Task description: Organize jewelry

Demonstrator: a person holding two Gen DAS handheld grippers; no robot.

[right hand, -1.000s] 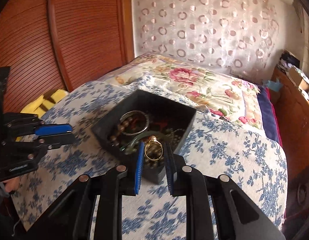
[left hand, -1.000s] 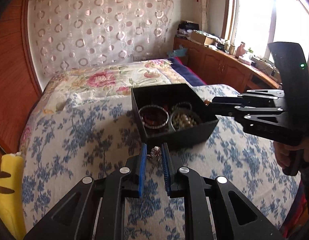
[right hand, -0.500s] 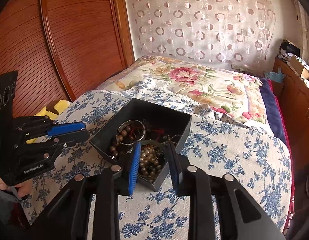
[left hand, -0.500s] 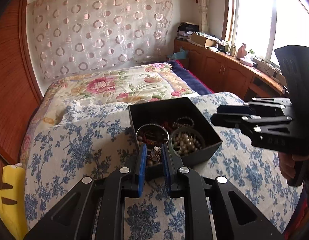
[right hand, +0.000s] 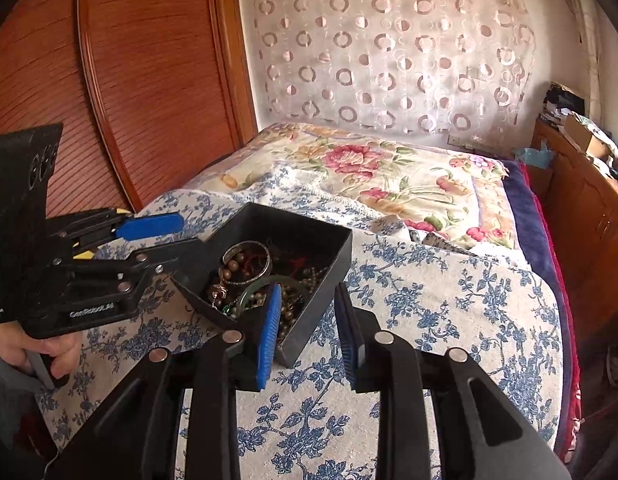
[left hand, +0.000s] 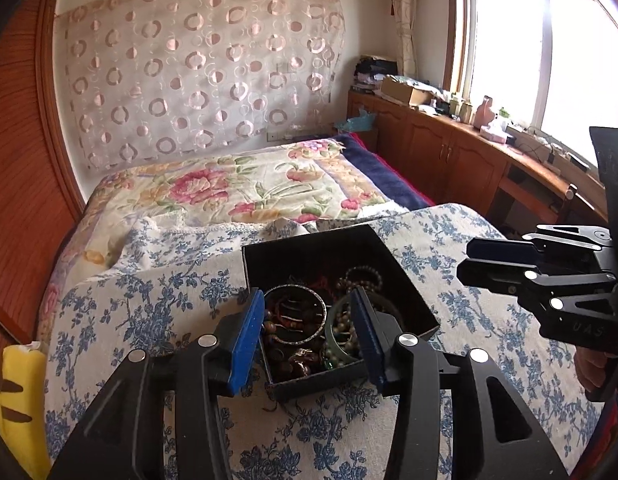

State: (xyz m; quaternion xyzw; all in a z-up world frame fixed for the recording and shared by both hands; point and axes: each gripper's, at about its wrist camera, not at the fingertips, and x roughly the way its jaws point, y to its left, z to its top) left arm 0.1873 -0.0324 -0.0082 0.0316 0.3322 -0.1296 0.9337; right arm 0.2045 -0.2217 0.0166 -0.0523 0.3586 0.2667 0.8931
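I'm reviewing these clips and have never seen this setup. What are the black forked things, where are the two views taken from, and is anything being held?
No robot here: a person holds a two-finger gripper in each hand, each with a camera looking along its fingers. One view shows the left gripper, its jaws opening over a black box of bangles and beads with nothing between them. The other shows the right gripper, open and empty, beside the box's corner. The box sits on a blue-flowered bedspread. Each gripper also appears sideways in the other's view.

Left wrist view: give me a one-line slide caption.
Left tongs opening, empty, over a black box of bangles and beads on a blue-floral bedspread; right tongs hover alongside.
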